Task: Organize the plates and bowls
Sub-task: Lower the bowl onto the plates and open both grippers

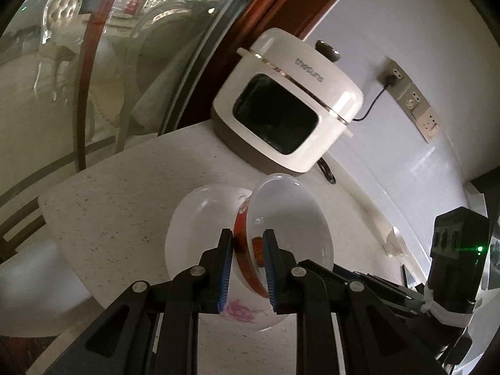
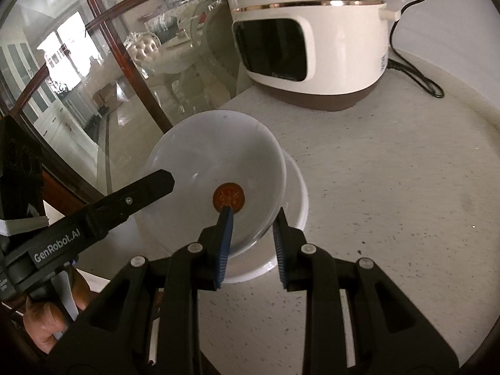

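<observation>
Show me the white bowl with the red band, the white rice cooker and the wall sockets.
White bowl with red band (image 1: 290, 206), left wrist view, inner wall.
White rice cooker (image 2: 340, 40), right wrist view, side.
Wall sockets (image 1: 412, 97), left wrist view, middle plate.

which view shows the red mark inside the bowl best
The right wrist view: it looks down into the bowl, so the red mark on its bottom is plain. The left wrist view shows the bowl side-on, mark hidden.

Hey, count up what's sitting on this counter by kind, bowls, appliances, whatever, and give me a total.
Bowls: 2, a red-banded bowl gripped at its rim by the left gripper, over a white bowl with pink flowers
Cookers: 1, the white electric cooker at the back
Power cords: 1, the black cord lying beside the cooker
Plates: 0 in view
Total: 4
</observation>
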Tool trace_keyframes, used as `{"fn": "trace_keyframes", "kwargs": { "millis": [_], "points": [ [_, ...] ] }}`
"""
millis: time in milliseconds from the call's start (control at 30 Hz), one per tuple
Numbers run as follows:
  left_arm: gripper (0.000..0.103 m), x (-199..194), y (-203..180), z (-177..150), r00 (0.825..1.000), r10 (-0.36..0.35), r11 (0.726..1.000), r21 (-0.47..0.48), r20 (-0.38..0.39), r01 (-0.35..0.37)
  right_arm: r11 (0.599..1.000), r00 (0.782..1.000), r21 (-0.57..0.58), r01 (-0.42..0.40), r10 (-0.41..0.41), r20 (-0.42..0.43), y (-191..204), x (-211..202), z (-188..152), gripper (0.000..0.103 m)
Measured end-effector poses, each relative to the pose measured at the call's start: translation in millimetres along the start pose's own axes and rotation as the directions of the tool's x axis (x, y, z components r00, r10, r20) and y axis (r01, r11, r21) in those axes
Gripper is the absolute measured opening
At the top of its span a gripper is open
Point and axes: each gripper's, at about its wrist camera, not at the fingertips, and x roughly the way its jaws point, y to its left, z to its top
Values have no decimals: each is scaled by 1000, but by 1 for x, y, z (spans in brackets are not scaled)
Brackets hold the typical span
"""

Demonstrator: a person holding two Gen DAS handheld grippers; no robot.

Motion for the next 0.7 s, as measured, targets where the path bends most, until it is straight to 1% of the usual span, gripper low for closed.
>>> {"fn": "trace_keyframes", "kwargs": {
  "millis": [200, 367, 433, 467, 700],
  "points": [
    [20, 7, 8, 3, 1000, 12, 1000, -20, -8, -12, 1000, 1000, 8, -6, 7, -17, 2, 8, 3, 30],
    [20, 8, 11, 3, 1000, 14, 999, -29, -10, -14, 1000, 1000, 6, -8, 8, -17, 8, 6, 6, 32],
    [21, 9, 13, 3, 1000, 14, 999, -37, -12, -14, 1000, 1000, 8, -18, 18, -16, 9, 5, 5, 36],
    [23, 11, 14, 3, 1000, 13, 999, -39, -15, -13, 1000, 1000, 7, -25, 25, -13, 10, 5, 5, 39],
    [34, 12, 14, 3, 1000, 1, 999, -36, -21, -2, 999, 999, 0, -39, 39, -2, 9, 8, 4, 44]
  ]
}}
